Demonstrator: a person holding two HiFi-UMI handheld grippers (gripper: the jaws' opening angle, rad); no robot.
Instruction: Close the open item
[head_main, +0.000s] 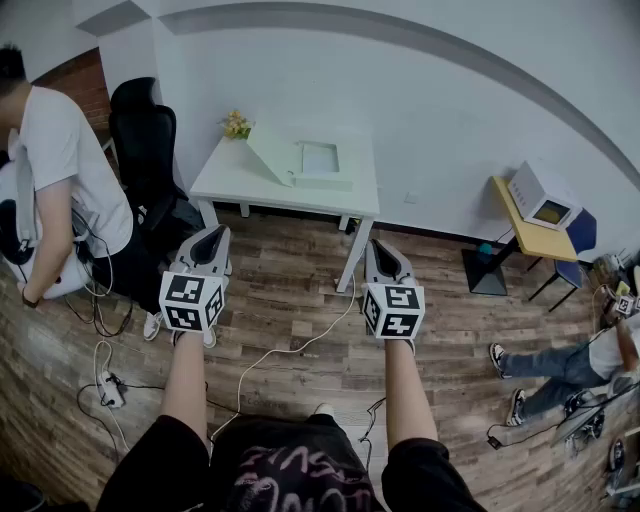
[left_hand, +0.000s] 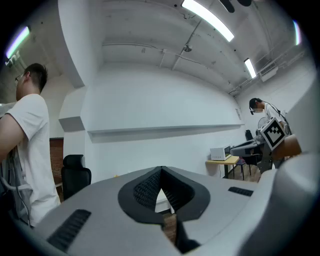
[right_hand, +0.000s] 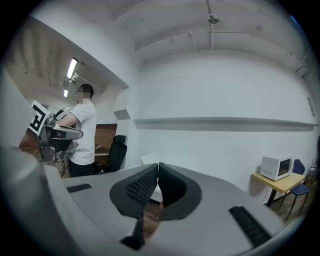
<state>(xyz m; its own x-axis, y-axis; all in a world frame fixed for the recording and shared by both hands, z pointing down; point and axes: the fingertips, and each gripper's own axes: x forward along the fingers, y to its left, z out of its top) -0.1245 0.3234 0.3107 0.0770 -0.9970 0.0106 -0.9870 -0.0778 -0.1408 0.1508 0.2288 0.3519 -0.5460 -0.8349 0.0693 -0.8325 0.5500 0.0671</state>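
- Black high-backed office chair (head_main: 145, 130), left of the white rectangular table (head_main: 225, 180).
- Yellow flower bunch (head_main: 236, 124) on the table's far left corner.
- Yellow-topped side table (head_main: 515, 215) bearing a white microwave-like box (head_main: 543, 197); blue chair (head_main: 581, 232) beside it.
- Person in a white T-shirt (head_main: 60, 160), far left.
- Brown wood-plank floor (head_main: 290, 290) with a white power strip (head_main: 110, 390).

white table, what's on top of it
On the table: an open white box with its lid raised, and a small yellow thing at a back corner. What the box holds is too small to tell.
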